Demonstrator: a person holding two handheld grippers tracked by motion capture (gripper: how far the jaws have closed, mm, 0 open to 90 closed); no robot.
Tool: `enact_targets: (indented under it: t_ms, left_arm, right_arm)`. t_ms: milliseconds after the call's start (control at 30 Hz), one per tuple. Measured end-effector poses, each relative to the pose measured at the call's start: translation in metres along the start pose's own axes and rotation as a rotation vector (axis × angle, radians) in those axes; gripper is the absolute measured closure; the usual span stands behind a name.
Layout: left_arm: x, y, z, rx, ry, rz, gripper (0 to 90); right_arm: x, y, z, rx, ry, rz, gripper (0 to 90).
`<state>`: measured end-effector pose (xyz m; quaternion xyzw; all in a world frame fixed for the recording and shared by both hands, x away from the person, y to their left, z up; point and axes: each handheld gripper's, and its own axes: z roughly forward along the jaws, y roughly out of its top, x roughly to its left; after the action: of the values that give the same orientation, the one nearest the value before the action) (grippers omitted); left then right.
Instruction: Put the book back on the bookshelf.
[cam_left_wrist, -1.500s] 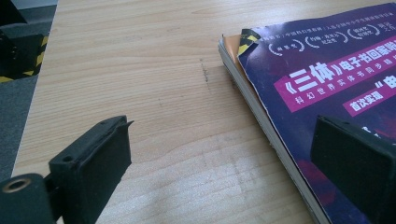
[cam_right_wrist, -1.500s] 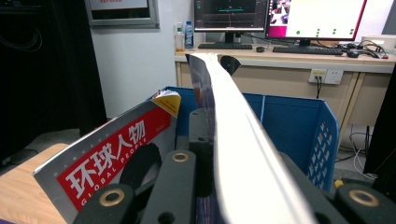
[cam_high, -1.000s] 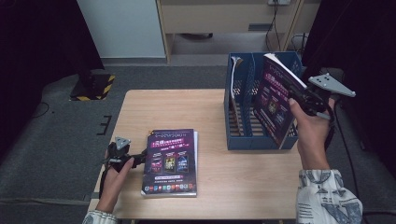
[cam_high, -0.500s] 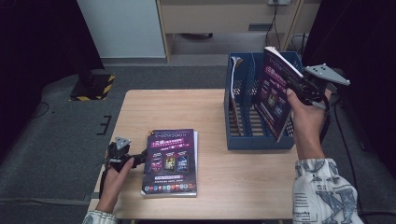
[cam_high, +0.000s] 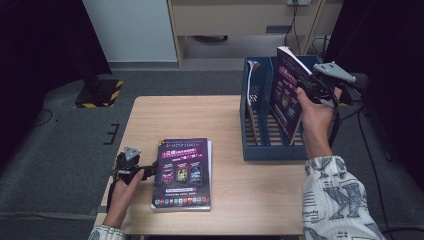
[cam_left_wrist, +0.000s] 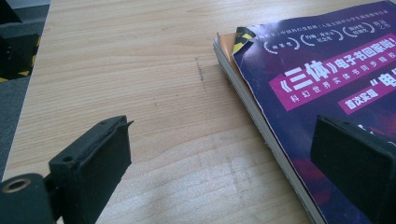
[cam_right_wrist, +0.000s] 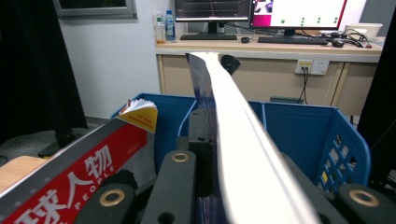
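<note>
Clamped tight on a purple-covered magazine (cam_high: 286, 95), my right gripper (cam_high: 314, 88) holds it nearly upright, tilted a little, above the blue file rack (cam_high: 272, 150) at the far right of the table, my forearm in its patterned sleeve (cam_high: 332, 200) rising from the near edge with the wrist bent toward the rack. My left gripper (cam_high: 150, 171) rests low at the near left of the wooden table (cam_high: 200, 115), jaws wide apart and gripping nothing, pointed at the spine side of a second purple magazine (cam_high: 182, 172) that lies flat, cover up. From the left gripper view I see that this magazine (cam_left_wrist: 327, 107) tops a thin stack, with an orange cover corner poking out beneath it, and one jaw hangs over the cover while the other hangs over bare wood. From the right gripper view I see the held magazine (cam_right_wrist: 243, 140) edge-on, pages pale, and a red-spined magazine (cam_right_wrist: 79, 172) leaning in the rack's neighbouring slot. Beyond the rack (cam_right_wrist: 303, 135) stands a beige desk (cam_right_wrist: 280, 51) with monitors, keyboards and bottles. Grey carpet (cam_high: 65, 150) surrounds the table, with a yellow-and-black striped block (cam_high: 100, 92) on it.
</note>
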<state>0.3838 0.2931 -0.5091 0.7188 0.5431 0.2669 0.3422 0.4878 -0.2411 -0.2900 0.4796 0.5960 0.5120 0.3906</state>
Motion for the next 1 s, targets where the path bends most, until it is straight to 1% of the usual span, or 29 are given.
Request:
enact_targets:
  t_ms: [67,100,133,200,400,600,667,867,1000]
  left_arm:
    - [0.0,0.0,0.0,0.0,-0.001,-0.002,4.7]
    - [0.0,0.0,0.0,0.0,-0.001,-0.002,4.7]
    - [0.0,0.0,0.0,0.002,0.0,0.0,4.8]
    - [0.0,0.0,0.0,0.002,0.005,0.004,4.8]
    - [0.0,0.0,0.001,0.002,0.0,0.003,4.8]
    - [-0.001,0.0,0.001,0.005,-0.005,0.01,4.8]
    - [-0.001,0.0,0.001,0.005,-0.006,0.011,4.7]
    - [-0.002,0.0,0.001,0.006,-0.005,0.014,4.7]
    - [-0.002,0.0,0.001,0.007,-0.007,0.017,4.7]
  right_arm:
    - [0.003,-0.005,0.007,0.002,-0.003,-0.005,82.5]
    - [0.003,-0.005,0.007,0.002,-0.003,-0.005,82.5]
    - [0.005,-0.006,0.01,0.009,-0.006,-0.021,82.5]
    - [0.006,-0.007,0.012,0.013,-0.008,-0.025,82.5]
    - [0.007,-0.015,0.022,0.008,-0.012,-0.017,82.5]
    - [0.005,-0.021,0.026,-0.002,-0.017,-0.015,82.5]
    - [0.004,-0.026,0.029,-0.011,-0.018,-0.004,82.5]
    - [0.004,-0.034,0.033,-0.008,-0.024,-0.007,82.5]
    - [0.003,-0.039,0.036,-0.017,-0.03,0.001,82.5]
